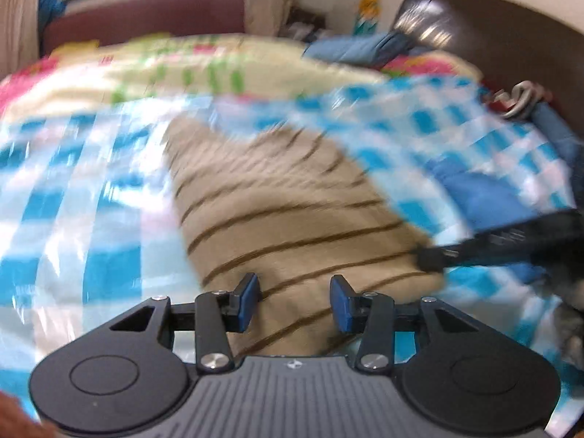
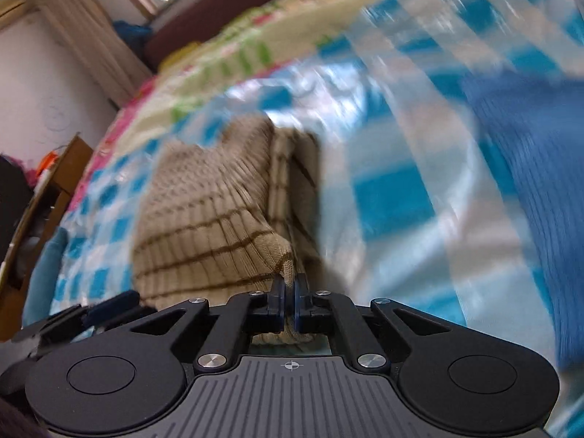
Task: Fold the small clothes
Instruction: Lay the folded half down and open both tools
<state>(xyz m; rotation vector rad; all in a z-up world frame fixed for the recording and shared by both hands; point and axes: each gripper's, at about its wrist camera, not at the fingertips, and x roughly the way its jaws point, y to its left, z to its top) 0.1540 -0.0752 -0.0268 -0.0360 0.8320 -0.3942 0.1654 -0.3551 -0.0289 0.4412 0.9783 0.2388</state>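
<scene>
Right gripper (image 2: 291, 292) pinches a corner of a beige striped sweater (image 2: 208, 215) lying on a blue-checked sheet (image 2: 394, 197).

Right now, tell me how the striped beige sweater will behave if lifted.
The striped beige sweater is soft ribbed knit, so probably floppy, draping from the right hand-held gripper pinching its edge. It likely slides easily on the glossy checked sheet.

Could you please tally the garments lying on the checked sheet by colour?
Beige with brown stripes: 1, the striped sweater, its edge pinched in the right gripper
Blue: 1, the blue garment beside it
Total: 2
</scene>
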